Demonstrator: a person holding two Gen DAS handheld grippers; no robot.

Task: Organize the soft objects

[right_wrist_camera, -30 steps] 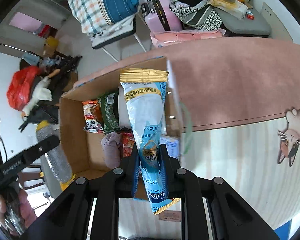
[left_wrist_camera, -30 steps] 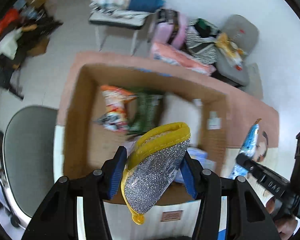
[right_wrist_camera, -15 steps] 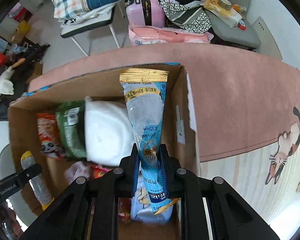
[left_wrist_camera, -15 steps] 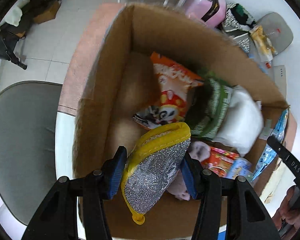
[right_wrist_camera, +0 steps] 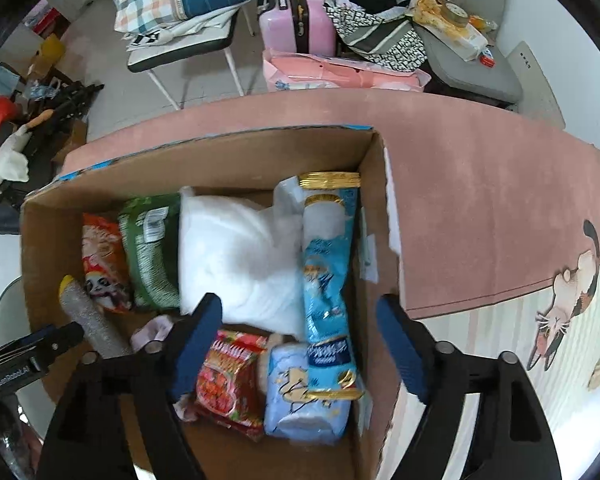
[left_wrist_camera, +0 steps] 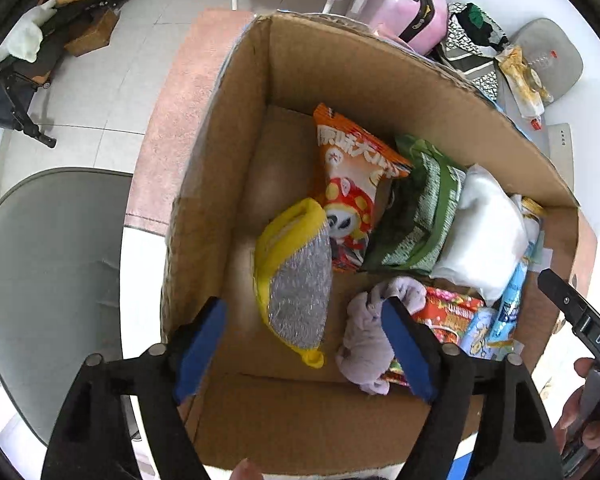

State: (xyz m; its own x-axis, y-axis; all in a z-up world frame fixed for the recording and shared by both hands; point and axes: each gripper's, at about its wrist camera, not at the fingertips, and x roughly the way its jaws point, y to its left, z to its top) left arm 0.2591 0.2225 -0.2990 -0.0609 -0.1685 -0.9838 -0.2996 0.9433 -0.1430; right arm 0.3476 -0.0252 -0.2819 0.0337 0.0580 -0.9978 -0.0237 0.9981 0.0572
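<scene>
- left gripper [left_wrist_camera: 304, 344]: jaws just opened, spread wide; silver-yellow scrubber [left_wrist_camera: 296, 276] loose between them, mid-frame in the cardboard box [left_wrist_camera: 340, 80]
- right gripper [right_wrist_camera: 296, 344]: jaws just opened wide; blue pouch [right_wrist_camera: 326, 280] lies free at box's right side

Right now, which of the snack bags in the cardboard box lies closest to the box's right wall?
The long blue bag with gold ends. It lies along the right wall of the cardboard box, while the orange bag and green bag stand at the opposite side.

Matt cardboard box [left_wrist_camera: 380, 80]; glittery silver pouch [left_wrist_camera: 298, 300]; glossy plastic packet [right_wrist_camera: 326, 276].
</scene>
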